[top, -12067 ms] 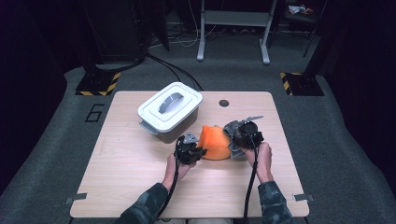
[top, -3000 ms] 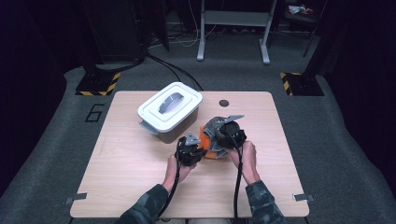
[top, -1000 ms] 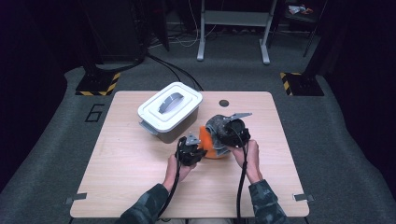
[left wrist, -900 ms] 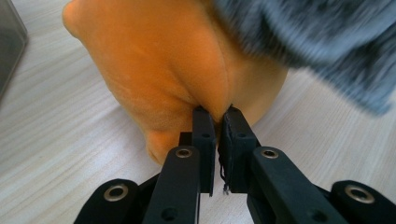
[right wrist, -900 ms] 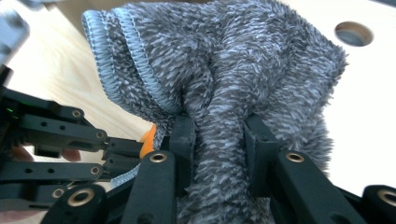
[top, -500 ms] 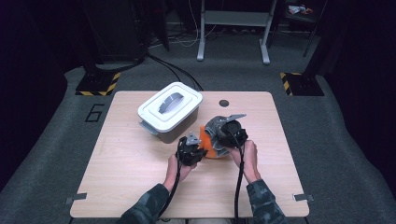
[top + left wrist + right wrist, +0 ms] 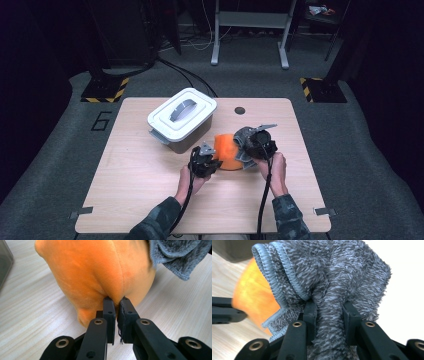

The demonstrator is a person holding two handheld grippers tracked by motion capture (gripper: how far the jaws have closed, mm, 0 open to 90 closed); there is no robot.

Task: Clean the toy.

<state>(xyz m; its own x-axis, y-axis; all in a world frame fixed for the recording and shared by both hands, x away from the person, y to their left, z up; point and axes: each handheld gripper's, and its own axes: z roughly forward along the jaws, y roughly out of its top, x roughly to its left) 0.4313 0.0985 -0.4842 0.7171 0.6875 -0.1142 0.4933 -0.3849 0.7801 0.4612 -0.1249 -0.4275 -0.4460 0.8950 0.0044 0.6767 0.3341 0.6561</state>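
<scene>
The left gripper (image 7: 203, 161) is clenched on the near edge of an orange plush toy (image 7: 227, 150); in the left gripper view its two black jaws stand almost together, pinching a fold of the orange plush toy (image 7: 100, 272) at the seam. The right gripper (image 7: 255, 142) is clamped on a bunched grey cloth (image 7: 243, 145); in the right gripper view a thick twist of the grey cloth (image 7: 329, 290) runs down between the jaws, which press on it from both sides.

The toy lies on the wooden table (image 7: 150, 200), a little right of the middle, between the two grippers. The cloth sits against the toy's right side, and in the left gripper view a stitched corner of it (image 7: 175, 255) hangs over the toy's upper right part, touching it. In the right gripper view the orange plush (image 7: 254, 290) shows behind the cloth's hemmed edge.

Just left of the toy and farther back stands a grey storage box (image 7: 181, 125) with a white lid and a grey handle on top, set at an angle to the table's edge. A small dark round hole (image 7: 240, 110) sits near the table's far edge. Both forearms, in patterned sleeves, come in from the near side. Grey carpet surrounds the table, with a number six marked at the left (image 7: 102, 121).
</scene>
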